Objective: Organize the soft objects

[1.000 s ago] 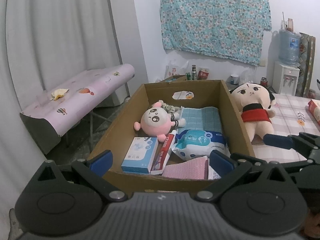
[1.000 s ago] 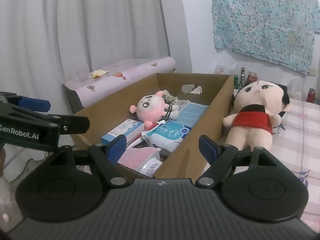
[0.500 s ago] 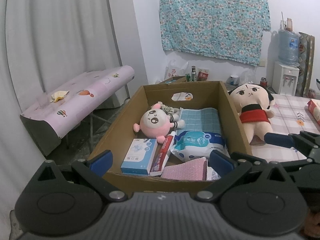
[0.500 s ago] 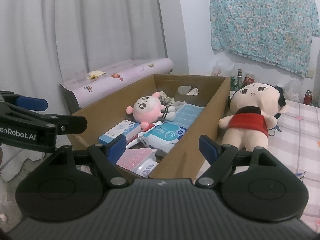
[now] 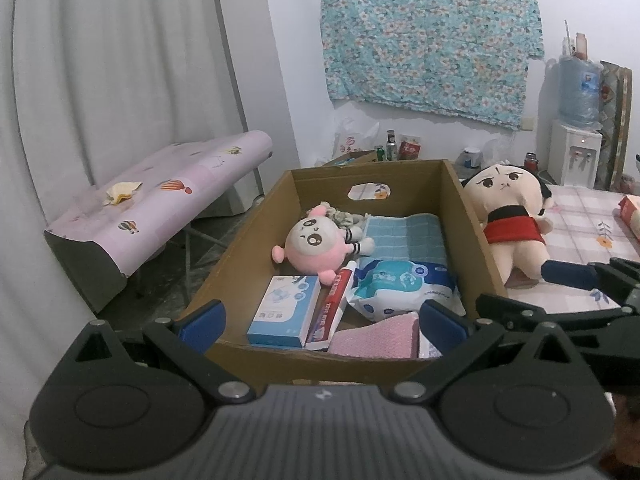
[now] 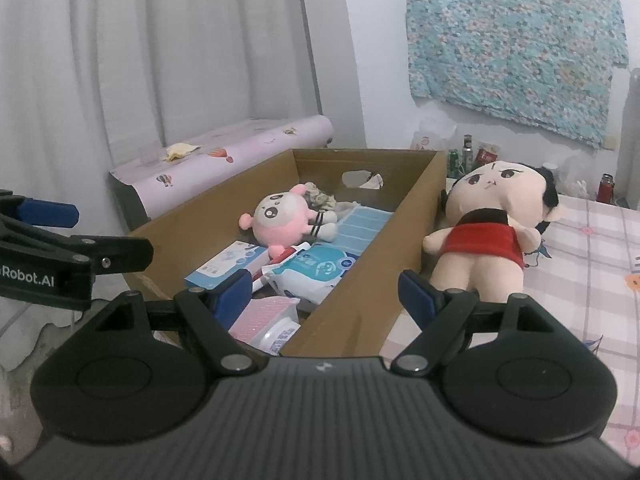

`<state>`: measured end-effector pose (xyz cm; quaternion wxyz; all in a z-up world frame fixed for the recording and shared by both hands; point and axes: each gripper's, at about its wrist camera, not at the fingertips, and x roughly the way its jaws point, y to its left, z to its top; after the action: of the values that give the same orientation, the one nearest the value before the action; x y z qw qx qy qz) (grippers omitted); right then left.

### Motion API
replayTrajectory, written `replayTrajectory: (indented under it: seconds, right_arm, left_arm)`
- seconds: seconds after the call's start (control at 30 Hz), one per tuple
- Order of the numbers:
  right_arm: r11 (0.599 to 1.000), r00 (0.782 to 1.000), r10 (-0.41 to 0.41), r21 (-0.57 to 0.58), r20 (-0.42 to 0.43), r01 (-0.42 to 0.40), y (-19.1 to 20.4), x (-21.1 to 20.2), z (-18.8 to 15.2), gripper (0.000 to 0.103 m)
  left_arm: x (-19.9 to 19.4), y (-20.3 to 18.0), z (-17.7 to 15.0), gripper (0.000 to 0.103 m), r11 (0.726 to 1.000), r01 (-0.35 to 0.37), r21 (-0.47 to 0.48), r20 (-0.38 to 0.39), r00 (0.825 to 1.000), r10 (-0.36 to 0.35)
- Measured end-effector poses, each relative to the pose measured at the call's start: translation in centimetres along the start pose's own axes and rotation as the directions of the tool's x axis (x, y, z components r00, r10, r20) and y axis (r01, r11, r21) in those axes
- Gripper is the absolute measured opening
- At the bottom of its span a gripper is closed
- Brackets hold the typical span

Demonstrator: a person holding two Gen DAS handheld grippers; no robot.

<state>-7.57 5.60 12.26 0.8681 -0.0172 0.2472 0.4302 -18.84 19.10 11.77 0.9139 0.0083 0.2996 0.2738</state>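
Left wrist view, my left tool (image 5: 322, 322): its blue-tipped jaws stand wide apart and hold nothing; it hangs at the near end of a cardboard box (image 5: 240, 252).
Left wrist view, box contents: a pink round plush (image 5: 316, 246) lies toward the far left, ahead of the tool and apart from it; a blue checked cloth (image 5: 404, 234) lies to its right; nearer me sit a blue carton (image 5: 284, 312), a red and white tube (image 5: 334, 304), a blue and white wipes pack (image 5: 404, 284) and a pink textured cloth (image 5: 376, 338), the last lowest between my fingertips.
Left wrist view, big doll (image 5: 510, 216): a red-dressed plush with black hair lies on its back on the checked table (image 5: 584, 216), just outside the box's right wall.
Left wrist view, my right tool (image 5: 568, 274): I see it from the side at the right edge, one blue fingertip near the doll's legs.
Right wrist view, my right tool (image 6: 326, 294): jaws spread wide, empty, straddling the box's right wall.
Right wrist view, big doll (image 6: 490, 232): it lies ahead and to the right, its feet close to my right fingertip (image 6: 414, 294); I cannot tell if they touch.
Right wrist view, my left tool (image 6: 44, 240): seen at the left edge, beside the box.
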Motion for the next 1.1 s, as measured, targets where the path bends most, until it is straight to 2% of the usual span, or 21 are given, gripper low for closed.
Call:
replayTrajectory:
  seconds: [0.33, 1.1]
  right_arm:
    - [1.000, 0.999, -0.029, -0.011, 0.016, 0.029, -0.04, -0.19, 0.09, 0.081]
    - [1.000, 1.000, -0.016, -0.003, 0.013, 0.016, 0.07, -0.17, -0.03, 0.082]
  left_arm:
    - [0.04, 0.10, -0.11, 0.103, 1.000, -0.001, -0.001, 0.001, 1.000, 0.001]
    - [-0.11, 0.17, -0.26, 0.103, 1.000, -0.006, 0.003, -0.008, 1.000, 0.006]
